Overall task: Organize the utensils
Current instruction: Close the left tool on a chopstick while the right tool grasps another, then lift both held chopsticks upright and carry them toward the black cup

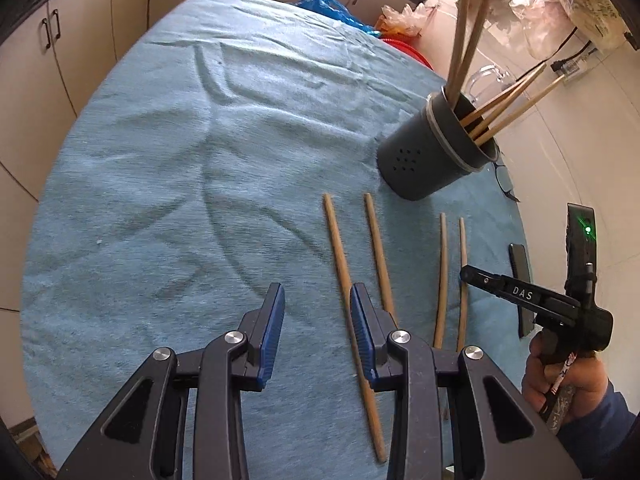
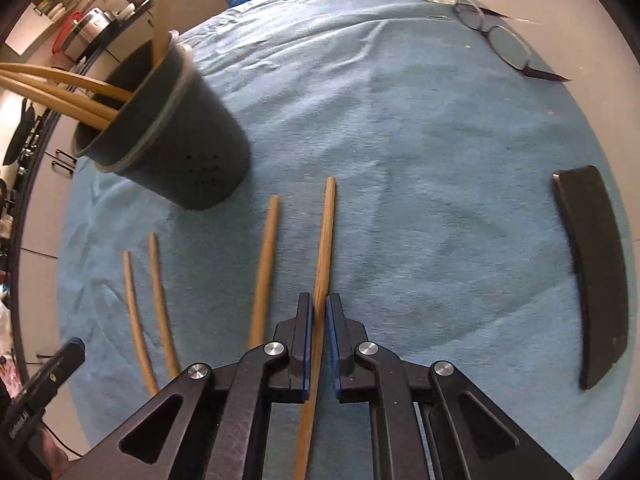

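Across the blue cloth (image 2: 400, 152), four loose chopsticks laid roughly parallel, long axes running from the frame bottom up toward the dark holder (image 2: 192, 148); in the right wrist view, the right gripper (image 2: 319, 340) pinched on the rightmost chopstick (image 2: 326, 240), blue pads pressed to its shaft, far end pointing up-frame and level with the holder's base; just left of it a second chopstick (image 2: 264, 264), then two thinner ones (image 2: 160, 300) lower left, slightly bowed; upper left, holder tilted by the lens, several chopsticks (image 2: 52, 88) fanning out of its mouth toward the left edge; glasses (image 2: 500, 40) upper right, a black flat object (image 2: 596, 272) at right edge; in the left wrist view, left gripper (image 1: 318, 320) spread wide, nothing between its fingers, right finger over one chopstick (image 1: 340, 248).
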A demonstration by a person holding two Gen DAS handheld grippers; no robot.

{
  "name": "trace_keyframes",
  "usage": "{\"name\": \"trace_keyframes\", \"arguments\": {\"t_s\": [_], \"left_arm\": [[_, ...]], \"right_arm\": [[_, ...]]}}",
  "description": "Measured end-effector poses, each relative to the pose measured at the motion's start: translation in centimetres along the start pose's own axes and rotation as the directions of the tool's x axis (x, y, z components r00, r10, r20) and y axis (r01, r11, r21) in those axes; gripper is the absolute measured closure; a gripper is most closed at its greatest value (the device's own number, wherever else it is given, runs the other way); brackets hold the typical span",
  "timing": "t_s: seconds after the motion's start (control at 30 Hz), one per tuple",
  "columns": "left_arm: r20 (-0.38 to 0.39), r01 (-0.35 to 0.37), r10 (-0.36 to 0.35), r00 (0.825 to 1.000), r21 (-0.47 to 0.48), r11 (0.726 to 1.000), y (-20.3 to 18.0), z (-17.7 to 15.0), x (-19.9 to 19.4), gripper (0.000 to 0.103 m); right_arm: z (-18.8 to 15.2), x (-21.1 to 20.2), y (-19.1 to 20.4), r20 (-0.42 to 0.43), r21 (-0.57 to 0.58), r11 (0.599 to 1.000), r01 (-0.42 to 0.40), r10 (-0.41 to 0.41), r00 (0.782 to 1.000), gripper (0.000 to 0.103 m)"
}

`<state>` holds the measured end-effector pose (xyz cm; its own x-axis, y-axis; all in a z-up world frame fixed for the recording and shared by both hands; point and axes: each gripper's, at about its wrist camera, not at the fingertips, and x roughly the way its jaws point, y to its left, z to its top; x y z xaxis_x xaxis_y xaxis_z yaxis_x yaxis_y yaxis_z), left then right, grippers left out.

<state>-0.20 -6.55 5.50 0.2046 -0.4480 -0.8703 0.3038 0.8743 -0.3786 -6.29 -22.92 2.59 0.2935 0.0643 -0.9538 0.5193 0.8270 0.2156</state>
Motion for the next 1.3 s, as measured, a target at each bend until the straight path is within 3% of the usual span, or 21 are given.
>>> {"name": "trace_keyframes", "arguments": {"t_s": [0.27,0.5,0.6,0.7,0.83,0.87,0.9,1.07,1.3], "left_arm": [[-0.072,-0.056,0.058,0.996,0.034,0.998,-2.6,0.3,3.6,0.071],[-0.080,-0.132,0.139,0.987,0.082,0.988,-4.4,0.5,5.3,0.072],[-0.068,-0.173,0.180,0.981,0.097,0.980,-4.9,0.6,5.6,0.083],[-0.063,-0.198,0.205,0.977,0.096,0.975,-4.7,0.9,5.6,0.095],[-0.061,-0.196,0.203,0.977,0.100,0.976,-4.3,1.2,5.7,0.096],[-0.053,-0.188,0.194,0.980,0.099,0.977,-4.2,1.1,5.5,0.097],[-0.045,-0.182,0.187,0.981,0.097,0.978,-4.0,1.1,5.3,0.097],[0.050,-0.141,0.138,0.989,0.059,0.988,-3.3,1.1,1.9,0.097],[0.205,-0.128,0.115,0.972,0.051,0.990,-4.0,1.3,-3.6,0.097]], "right_arm": [[0.6,-0.5,-3.0,-0.018,0.037,0.998,-0.046,0.046,0.999,0.095],[1.5,-0.8,-4.9,-0.037,0.105,0.988,-0.112,0.116,0.993,0.095],[2.0,-0.6,-5.1,-0.049,0.101,0.988,-0.117,0.123,0.991,0.095],[2.4,-0.2,-4.5,-0.066,0.075,0.992,-0.104,0.109,0.992,0.087],[2.8,0.4,-3.2,-0.068,0.040,0.996,-0.080,0.083,0.994,0.087],[2.8,0.5,-2.9,-0.066,0.032,0.997,-0.074,0.076,0.995,0.088],[2.8,0.5,-2.9,-0.063,0.026,0.997,-0.070,0.071,0.995,0.096],[2.5,-0.2,-2.9,-0.031,0.023,0.992,-0.123,0.124,0.992,0.096],[0.7,-5.5,-1.6,0.133,-0.063,0.980,-0.190,0.197,0.971,0.096]]}}
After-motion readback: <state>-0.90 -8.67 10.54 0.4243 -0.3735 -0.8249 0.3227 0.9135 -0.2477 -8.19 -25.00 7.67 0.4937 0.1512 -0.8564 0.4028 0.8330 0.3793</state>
